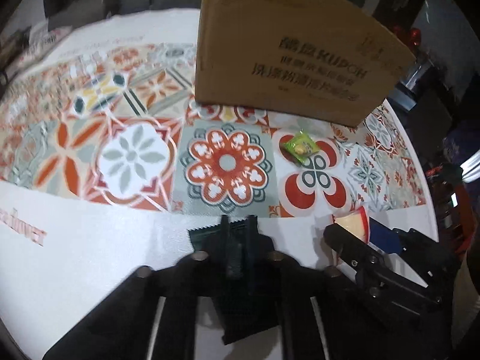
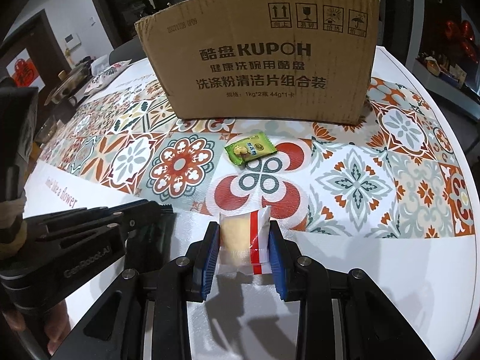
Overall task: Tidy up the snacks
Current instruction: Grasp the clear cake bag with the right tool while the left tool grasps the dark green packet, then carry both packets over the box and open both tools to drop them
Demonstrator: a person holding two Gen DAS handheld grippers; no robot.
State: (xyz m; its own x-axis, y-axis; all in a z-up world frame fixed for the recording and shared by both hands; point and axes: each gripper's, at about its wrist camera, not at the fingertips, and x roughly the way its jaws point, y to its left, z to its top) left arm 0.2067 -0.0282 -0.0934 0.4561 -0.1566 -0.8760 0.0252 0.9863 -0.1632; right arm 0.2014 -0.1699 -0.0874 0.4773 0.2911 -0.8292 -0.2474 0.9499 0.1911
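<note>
Right tongs [image 2: 243,241] clamp a crinkly clear-wrapped pale cake [image 2: 240,234]; left tongs [image 1: 238,225] pinch a dark serrated pouch [image 1: 210,235]; glossy green packet [image 2: 251,151] lies mid-frame below the cardboard box [image 2: 261,69].

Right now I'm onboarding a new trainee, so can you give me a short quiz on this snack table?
1. True or false: the green snack packet lies loose on the tablecloth, in front of the cardboard box.
2. What does the right hand-held gripper hold? A) a clear packet with a red stripe B) a spoon C) nothing
3. Fill in: the left hand-held gripper is closed on a ____ packet with a zigzag edge.

Key: 1 true; 2 A, the clear packet with a red stripe; 3 dark.
</note>
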